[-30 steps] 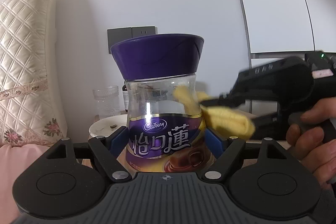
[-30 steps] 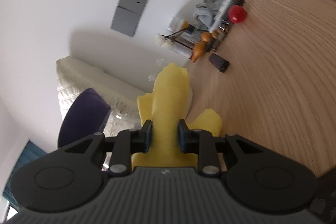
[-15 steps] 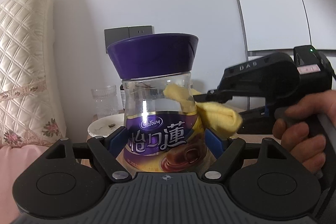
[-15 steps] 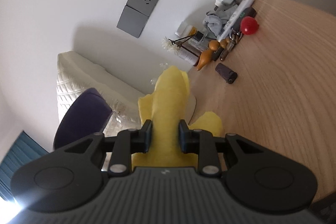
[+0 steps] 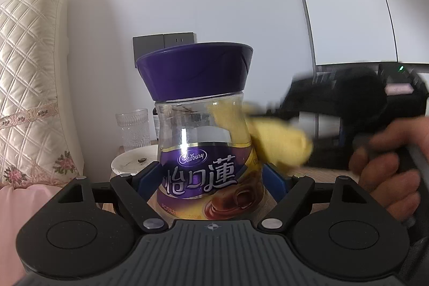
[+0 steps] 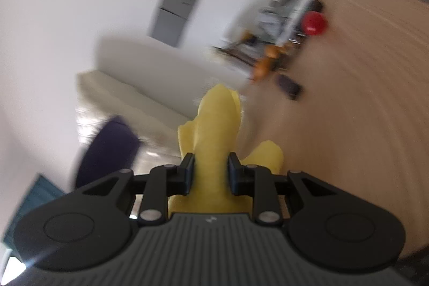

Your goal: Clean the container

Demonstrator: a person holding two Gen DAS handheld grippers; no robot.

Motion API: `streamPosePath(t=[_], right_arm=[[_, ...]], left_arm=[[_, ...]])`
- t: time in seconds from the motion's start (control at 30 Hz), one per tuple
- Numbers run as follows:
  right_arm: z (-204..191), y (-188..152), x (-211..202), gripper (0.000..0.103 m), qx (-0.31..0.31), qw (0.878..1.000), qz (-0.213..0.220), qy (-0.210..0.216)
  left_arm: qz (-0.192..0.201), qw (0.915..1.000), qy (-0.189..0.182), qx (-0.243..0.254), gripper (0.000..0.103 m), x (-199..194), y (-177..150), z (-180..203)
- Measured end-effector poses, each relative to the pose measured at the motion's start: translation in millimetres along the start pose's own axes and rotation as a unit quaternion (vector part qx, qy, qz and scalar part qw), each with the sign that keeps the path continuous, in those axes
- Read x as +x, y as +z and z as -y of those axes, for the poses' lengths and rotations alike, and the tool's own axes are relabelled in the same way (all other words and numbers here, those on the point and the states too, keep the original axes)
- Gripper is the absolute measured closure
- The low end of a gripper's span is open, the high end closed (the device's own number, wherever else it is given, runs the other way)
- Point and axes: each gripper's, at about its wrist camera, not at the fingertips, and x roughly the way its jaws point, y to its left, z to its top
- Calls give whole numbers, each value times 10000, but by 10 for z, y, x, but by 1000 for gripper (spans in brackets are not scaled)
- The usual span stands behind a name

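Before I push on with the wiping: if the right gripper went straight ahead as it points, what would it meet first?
Probably nothing solid soon: past the yellow cloth the line runs toward the wall; the jar sits left. Depth unclear.

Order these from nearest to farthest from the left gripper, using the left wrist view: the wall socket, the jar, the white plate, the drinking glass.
1. jar: held between the left gripper fingers, centre.
2. white plate: behind the jar, to its left.
3. drinking glass: just behind the plate, left.
4. wall socket: on the wall, farthest back.
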Motion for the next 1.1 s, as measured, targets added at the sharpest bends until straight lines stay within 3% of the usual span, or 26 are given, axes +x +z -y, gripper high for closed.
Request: streamPosePath(t=[0.07,0.13,0.33,0.4,0.5,0.57,0.73,0.83,0.9,0.97,1.1], right_arm=[[-67,10,-21,76,-67,9991,76,403],[-77,11,-28,76,-140,9992,89,365],[73,9,-2,76,72,9993,-73,-364],[43,12,-15,76,35,9998,-41,-192],[-34,4,-68,76,-44,9990,73,437],[-104,5,-76,76,-307,9989,102,352],[80,2,-41,76,96,9996,-69,-271],[81,-6,-52,76,78,9998,-63,-198],[58,-13,-67,76,91,9996,29,284],[44,-26,-80,76,77,9990,83,432],[103,-19,-71,76,119,9999,-22,-30]], left_arm=[[11,10000,-5,0,19,-35,-6,-5],[13,10000,-5,10,19,-39,-14,-3],[19,10000,-22,-3,18,-43,-20,-14],[17,10000,-21,-2,18,-52,-22,-9],[8,10000,-19,-2,18,-63,-20,-11],[4,10000,-25,-20,18,-57,2,-26],[4,10000,-11,0,18,-66,-9,18],[0,10000,-14,-15,18,-79,-9,24],[-3,10000,-9,-4,18,-90,-11,34],[-5,10000,14,26,18,-113,-6,72],[0,10000,52,56,18,-93,0,74]])
